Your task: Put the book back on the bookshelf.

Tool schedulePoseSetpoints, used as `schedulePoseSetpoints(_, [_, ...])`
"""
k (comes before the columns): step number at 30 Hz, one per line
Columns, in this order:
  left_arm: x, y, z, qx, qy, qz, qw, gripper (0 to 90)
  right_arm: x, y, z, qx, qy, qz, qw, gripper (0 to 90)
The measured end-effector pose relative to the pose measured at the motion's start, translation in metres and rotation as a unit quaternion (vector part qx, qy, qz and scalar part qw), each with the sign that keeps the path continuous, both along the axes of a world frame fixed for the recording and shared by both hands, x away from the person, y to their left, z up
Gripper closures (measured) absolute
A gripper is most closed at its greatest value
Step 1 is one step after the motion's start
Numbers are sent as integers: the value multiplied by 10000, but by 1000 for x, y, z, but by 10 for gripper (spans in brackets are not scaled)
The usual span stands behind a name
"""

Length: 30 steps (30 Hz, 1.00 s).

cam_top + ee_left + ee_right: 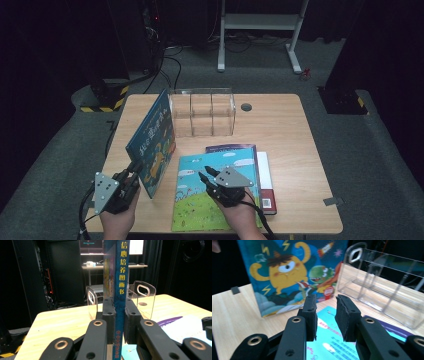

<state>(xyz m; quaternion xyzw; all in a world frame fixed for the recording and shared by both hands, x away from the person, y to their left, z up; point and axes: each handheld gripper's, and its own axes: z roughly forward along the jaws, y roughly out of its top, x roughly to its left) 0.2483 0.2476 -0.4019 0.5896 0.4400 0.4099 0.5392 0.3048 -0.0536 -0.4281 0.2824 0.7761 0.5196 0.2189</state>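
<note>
A blue picture book [152, 140] stands upright on its edge at the table's left, tilted toward the clear rack. My left gripper [134, 169] is shut on its lower spine; in the left gripper view the spine [120, 277] rises between the two pads [109, 315]. The right gripper view faces the book's cartoon monster cover [287, 272]. My right gripper [206, 173] hovers over a turquoise book [192, 200] lying flat at the front. Its jaws [325, 305] stand apart with nothing between them.
A clear acrylic rack with dividers [202, 112] stands at the table's back centre. Under the turquoise book lie a purple book [232, 148] and a white one with a red spine [265, 182]. A dark round disc [246, 106] sits right of the rack.
</note>
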Motion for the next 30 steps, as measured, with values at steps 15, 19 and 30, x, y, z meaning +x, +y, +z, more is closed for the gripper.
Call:
schedulePoseSetpoints(15, [3,10,2,-88,131,-25,9999,820,2,-36,2,50,-1,-446,9990,691])
schedulePoseSetpoints(19, [6,9,4,-85,164,-31,9998,818,0,-43,2,78,-14,-540,9985,691])
schedulePoseSetpoints(30, [11,8,5,-79,160,-59,9998,802,-2,-53,2,75,-21,-708,9975,691])
